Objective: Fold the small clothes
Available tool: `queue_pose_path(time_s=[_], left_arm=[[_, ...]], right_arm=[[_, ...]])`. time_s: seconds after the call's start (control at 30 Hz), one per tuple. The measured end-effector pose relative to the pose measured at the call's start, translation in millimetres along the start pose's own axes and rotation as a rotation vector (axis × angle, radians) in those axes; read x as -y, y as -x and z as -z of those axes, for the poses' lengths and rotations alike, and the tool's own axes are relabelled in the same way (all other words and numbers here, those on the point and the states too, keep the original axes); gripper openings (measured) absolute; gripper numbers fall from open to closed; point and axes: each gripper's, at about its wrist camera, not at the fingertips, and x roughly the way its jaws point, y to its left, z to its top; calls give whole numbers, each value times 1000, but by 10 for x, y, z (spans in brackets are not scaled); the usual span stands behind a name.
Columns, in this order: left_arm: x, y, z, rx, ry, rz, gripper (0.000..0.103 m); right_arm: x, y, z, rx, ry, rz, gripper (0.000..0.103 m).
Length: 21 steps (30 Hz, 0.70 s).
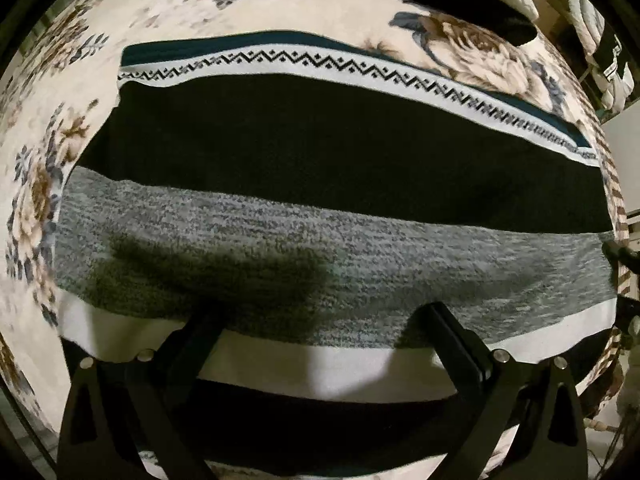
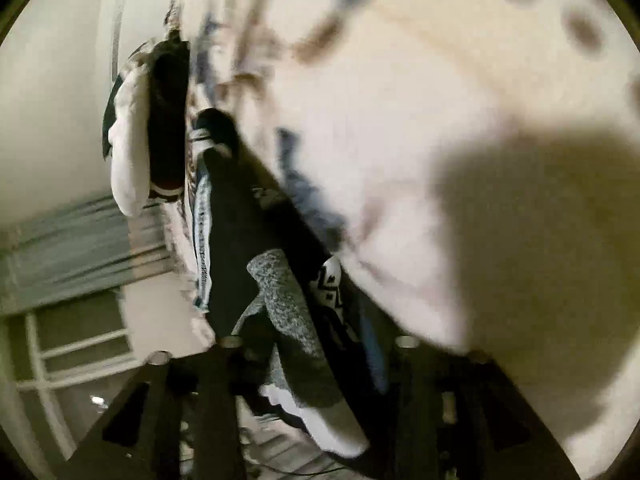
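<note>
Floral-printed bedding carries the striped knit garment, spread flat across it, presumably so a fold can run along its bands. The left gripper hovers spread over the grey band, pinching nothing. The right gripper appears to pinch the garment's bunched end, probably to lift it over.

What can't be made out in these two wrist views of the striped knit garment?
- Left wrist: the near edge of the striped knit garment is hidden behind the left gripper and cut off by the frame bottom.
- Right wrist: motion blur smears the floral blanket; whether the right gripper actually pinches the cloth between its fingers is unclear.
- Right wrist: the dark bundle is too blurred to identify.
</note>
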Motion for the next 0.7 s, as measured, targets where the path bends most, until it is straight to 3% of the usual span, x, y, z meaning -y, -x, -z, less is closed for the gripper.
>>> queue_pose_path(time_s=[0.07, 0.23, 0.33, 0.47, 0.57, 0.7], left_arm=[[-25, 110, 55, 13, 35, 28, 103], [-77, 259, 310, 7, 104, 67, 103], [-92, 169, 421, -11, 115, 69, 103], [-59, 65, 426, -9, 80, 60, 103], [-31, 6, 400, -16, 53, 60, 103], [26, -35, 391, -16, -1, 50, 103]], right_arm=[[-168, 237, 202, 93, 58, 75, 73], [-40, 620, 1027, 217, 9, 143, 74], [451, 525, 1543, 203, -122, 52, 74], [866, 67, 1785, 263, -216, -133, 74], [816, -3, 1796, 407, -150, -215, 75], [692, -118, 1774, 473, -113, -299, 75]])
